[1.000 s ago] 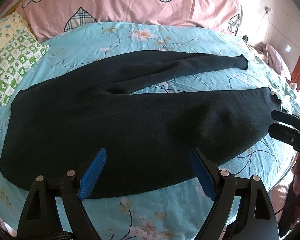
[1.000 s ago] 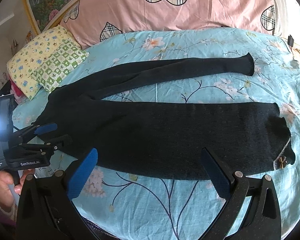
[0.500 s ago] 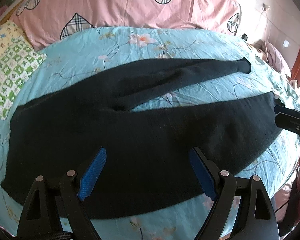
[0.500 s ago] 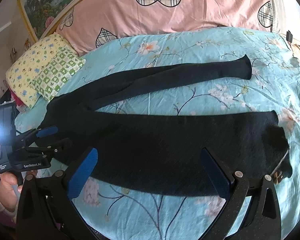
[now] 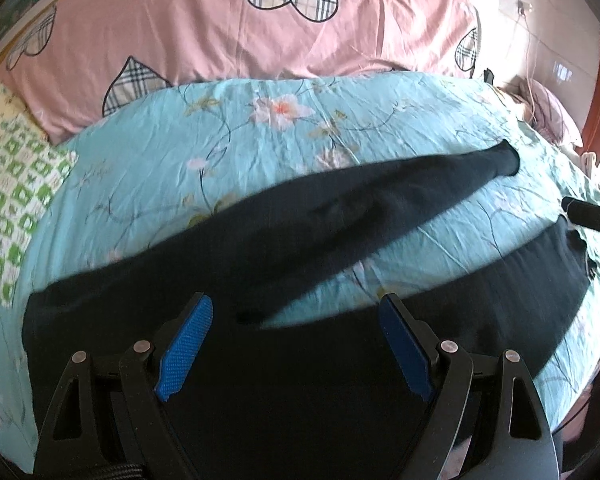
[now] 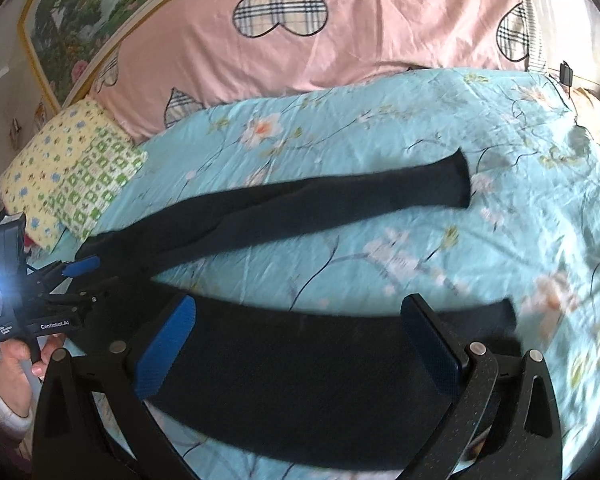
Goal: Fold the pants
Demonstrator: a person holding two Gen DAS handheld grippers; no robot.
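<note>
Black knit pants (image 5: 300, 240) lie flat on the blue floral bedsheet (image 5: 300, 128), legs spread apart, waist to the left. My left gripper (image 5: 296, 344) is open, low over the waist end and near leg. My right gripper (image 6: 300, 340) is open, low over the near leg (image 6: 300, 380) toward its cuff. The far leg (image 6: 340, 196) stretches right to its cuff. The left gripper also shows in the right wrist view (image 6: 76, 276), at the waist. A tip of the right gripper shows in the left wrist view (image 5: 592, 216), by the near cuff.
A pink quilt with plaid hearts (image 6: 340, 40) lies along the back. A green-and-yellow pillow (image 6: 72, 176) sits at the left. A framed picture (image 6: 80, 20) hangs behind. The bed's right edge (image 5: 580, 152) has cloth and a cable beyond it.
Both grippers have moved forward and lower over the near leg; the pants now fill the lower part of both views. Both jaws stay open.
</note>
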